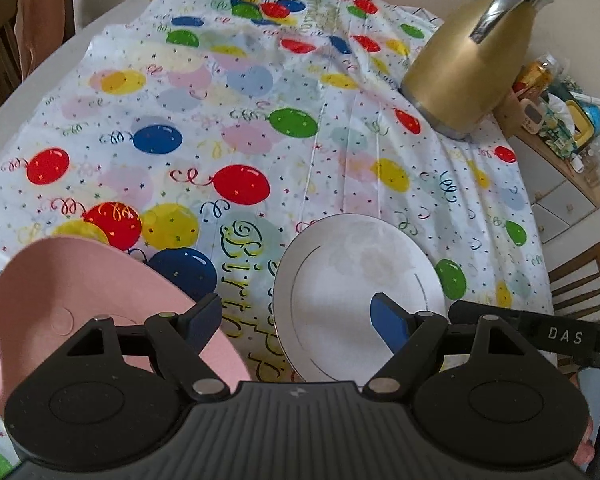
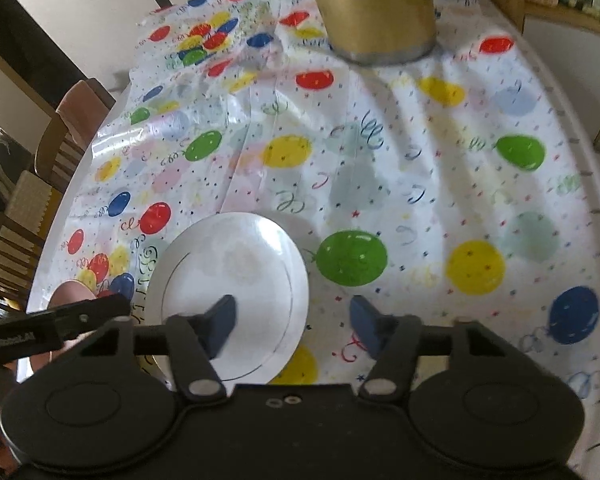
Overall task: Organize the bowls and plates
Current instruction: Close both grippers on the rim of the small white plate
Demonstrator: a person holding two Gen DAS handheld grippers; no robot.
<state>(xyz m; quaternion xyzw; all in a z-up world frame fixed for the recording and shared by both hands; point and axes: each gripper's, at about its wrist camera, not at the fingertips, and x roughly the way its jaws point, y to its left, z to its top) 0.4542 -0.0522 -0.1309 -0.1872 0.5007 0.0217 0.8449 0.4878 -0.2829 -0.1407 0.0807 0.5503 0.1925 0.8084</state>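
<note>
Above the near edge of the table, the left gripper (image 1: 298, 320) hangs wide open and empty, its left finger over the pink plate (image 1: 100, 304), its right over the white plate (image 1: 356, 276). Just right of it, the right gripper (image 2: 292, 326) is also spread and empty, straddling the white plate's (image 2: 236, 264) right rim. Far right on the balloon cloth (image 1: 220, 120) stands a gold jug (image 1: 464, 68).
</note>
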